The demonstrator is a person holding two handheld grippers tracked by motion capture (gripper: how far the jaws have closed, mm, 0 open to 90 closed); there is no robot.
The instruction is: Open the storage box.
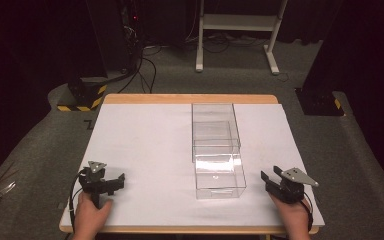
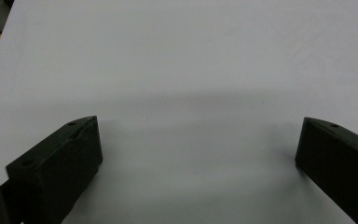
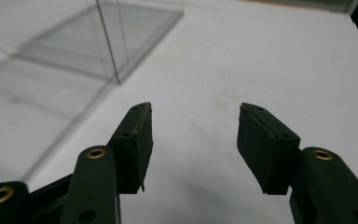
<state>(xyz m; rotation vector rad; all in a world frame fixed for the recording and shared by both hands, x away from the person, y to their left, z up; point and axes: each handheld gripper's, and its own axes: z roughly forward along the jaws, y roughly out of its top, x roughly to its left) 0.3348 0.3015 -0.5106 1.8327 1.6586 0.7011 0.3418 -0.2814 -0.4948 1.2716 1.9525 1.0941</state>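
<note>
right hand-held gripper [image 1: 271, 178] open, clear box [image 1: 219, 167] left

High view: fixed camera above the person's side, looking forward and down; takes in the whole white table [image 1: 145, 135], the clear plastic drawer box [image 1: 217, 150] mid-table, both hands at the near edge, dark floor beyond. Set well back.

Left gripper view: camera rides the left gripper [image 1: 111, 184], looks along its two black jaws, very close and low over the bare white tabletop [image 2: 182, 60].

Right gripper view: rides the right gripper [image 1: 270, 176], low and close to the table, facing forward past the box's corner [image 3: 107, 42] at upper left.

Shared: high and right gripper views both catch the box; all three show the white tabletop.
</note>
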